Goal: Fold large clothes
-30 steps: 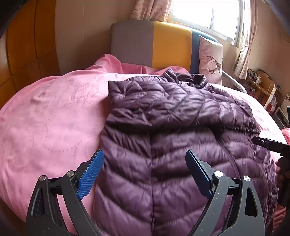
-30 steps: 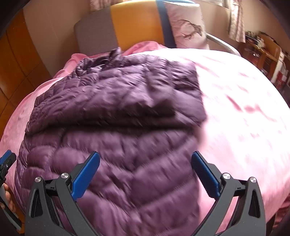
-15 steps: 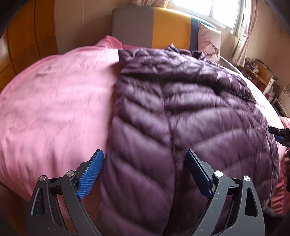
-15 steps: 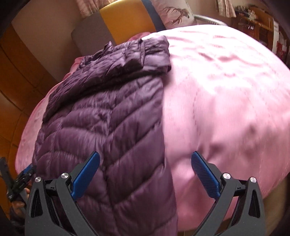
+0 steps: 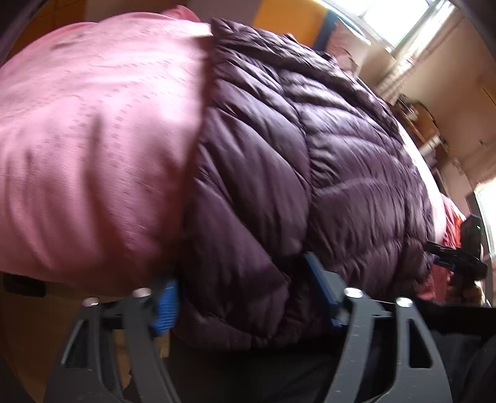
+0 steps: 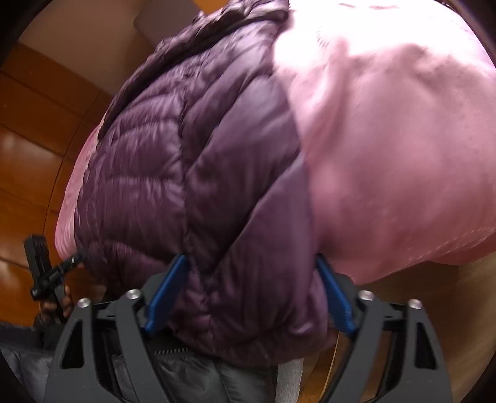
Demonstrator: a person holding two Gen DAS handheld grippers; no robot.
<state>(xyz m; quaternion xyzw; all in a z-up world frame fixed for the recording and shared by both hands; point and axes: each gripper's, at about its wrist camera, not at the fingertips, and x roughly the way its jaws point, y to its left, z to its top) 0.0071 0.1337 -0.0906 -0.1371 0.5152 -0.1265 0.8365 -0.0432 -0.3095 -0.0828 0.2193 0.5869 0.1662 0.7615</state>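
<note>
Left gripper (image 5: pixel 245 297): angled steeply down at the near edge of the bed, jaws partly open and just closing in, the near hem of the purple quilted jacket (image 5: pixel 310 161) bulging between the blue pads (image 5: pixel 167 305); the left pad sits at the jacket's left side edge where it meets the pink bedspread (image 5: pixel 93 139), the right pad presses into the padding, though blur leaves it unclear whether the grip is firm. Right gripper (image 6: pixel 248 297): same steep downward tilt at the same near edge, jaws likewise part-way in and just closing, the jacket's (image 6: pixel 192 173) right hem corner filling the gap; both pads (image 6: pixel 167 291) lie against the fabric, the far one at the seam with the bedspread (image 6: pixel 387 139). Each gripper shows small at the margin of the other's view, with fingers of a hand (image 6: pixel 55 305) wrapped on the left handle. Jacket: lies lengthwise on the bed, hem hanging slightly over the near edge, collar toward the headboard (image 5: pixel 288 21). Open room: bare bedspread left and right of the jacket. Beyond: orange wooden wall panels (image 6: pixel 28 148) to the left, a bright window (image 5: pixel 403 21) and cluttered furniture to the far right.
</note>
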